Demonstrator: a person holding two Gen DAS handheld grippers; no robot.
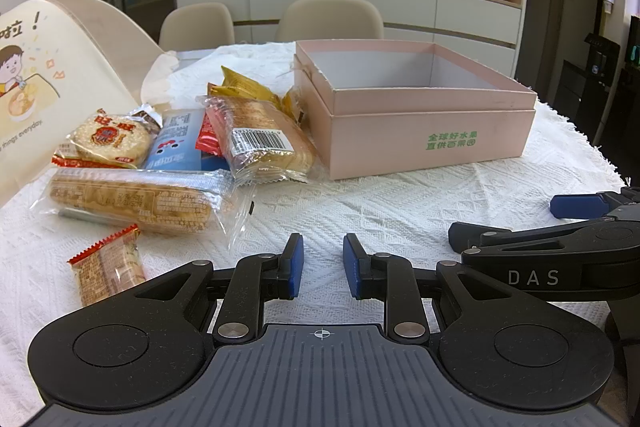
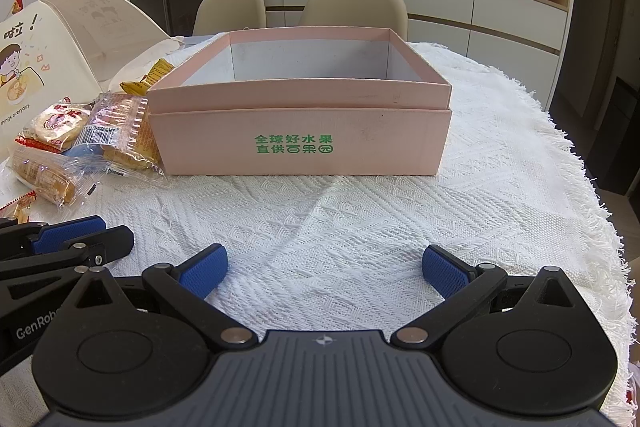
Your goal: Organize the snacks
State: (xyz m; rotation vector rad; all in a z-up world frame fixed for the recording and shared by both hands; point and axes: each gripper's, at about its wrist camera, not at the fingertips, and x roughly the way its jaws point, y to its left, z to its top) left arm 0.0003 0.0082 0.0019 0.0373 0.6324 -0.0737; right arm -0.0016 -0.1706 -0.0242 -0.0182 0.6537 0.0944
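A pink open box point(image 1: 432, 143) point(image 2: 304, 143) with green lettering stands on the white tablecloth; its inside looks empty. Left of it lies a pile of wrapped snacks: a long clear cracker pack point(image 1: 132, 203), a barcode cake pack point(image 1: 264, 143) point(image 2: 120, 131), a round rice cracker point(image 1: 112, 141) point(image 2: 56, 123), a blue pack point(image 1: 176, 147), yellow packs point(image 1: 244, 87) and a small red-edged pack point(image 1: 108, 265). My left gripper point(image 1: 323, 265) is empty with a narrow gap between its pads, low over the cloth in front of the pile. My right gripper point(image 2: 324, 271) is wide open and empty, before the box.
A cream tote bag point(image 1: 36, 83) with a cartoon child stands at the far left. Two beige chairs point(image 1: 328, 19) stand behind the table, with a sideboard of ornaments beyond. The tablecloth's fringed edge point(image 2: 592, 187) runs down the right side. Each gripper shows at the edge of the other's view.
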